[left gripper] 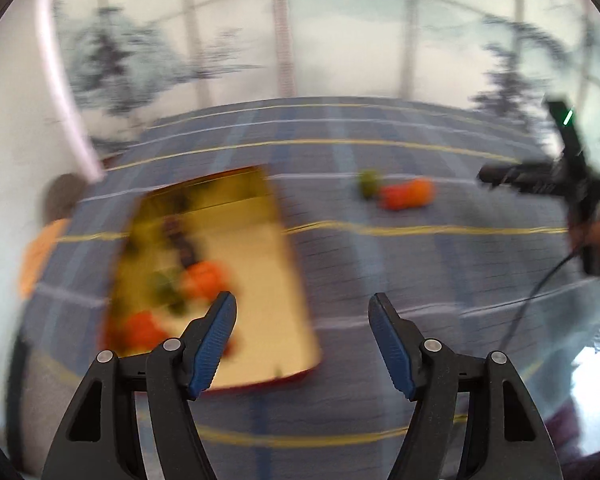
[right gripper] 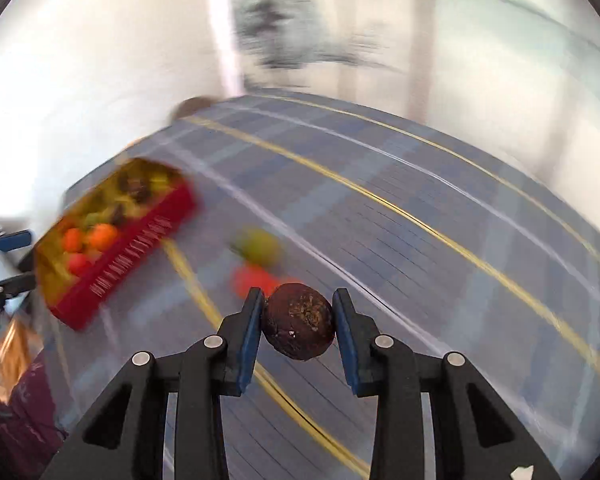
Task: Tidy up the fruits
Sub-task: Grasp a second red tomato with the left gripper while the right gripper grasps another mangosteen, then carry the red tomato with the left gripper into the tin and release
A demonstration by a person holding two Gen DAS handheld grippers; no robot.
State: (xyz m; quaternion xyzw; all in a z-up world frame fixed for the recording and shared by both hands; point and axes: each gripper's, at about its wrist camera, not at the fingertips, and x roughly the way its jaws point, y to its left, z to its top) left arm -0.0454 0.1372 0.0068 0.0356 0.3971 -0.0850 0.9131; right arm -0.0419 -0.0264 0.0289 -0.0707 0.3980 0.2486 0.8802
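Blue plaid tablecloth (left gripper: 380, 264), pale wall behind; left tool (left gripper: 302, 320) wide, right tool (right gripper: 296, 320) clamping dark fruit (right gripper: 299, 326).

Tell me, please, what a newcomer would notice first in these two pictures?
First, the dark brown round fruit pinched in the right claw above the blue plaid tablecloth. Next, the red box at the left, gold inside and holding orange fruits. The left claw hangs open and empty near that box.
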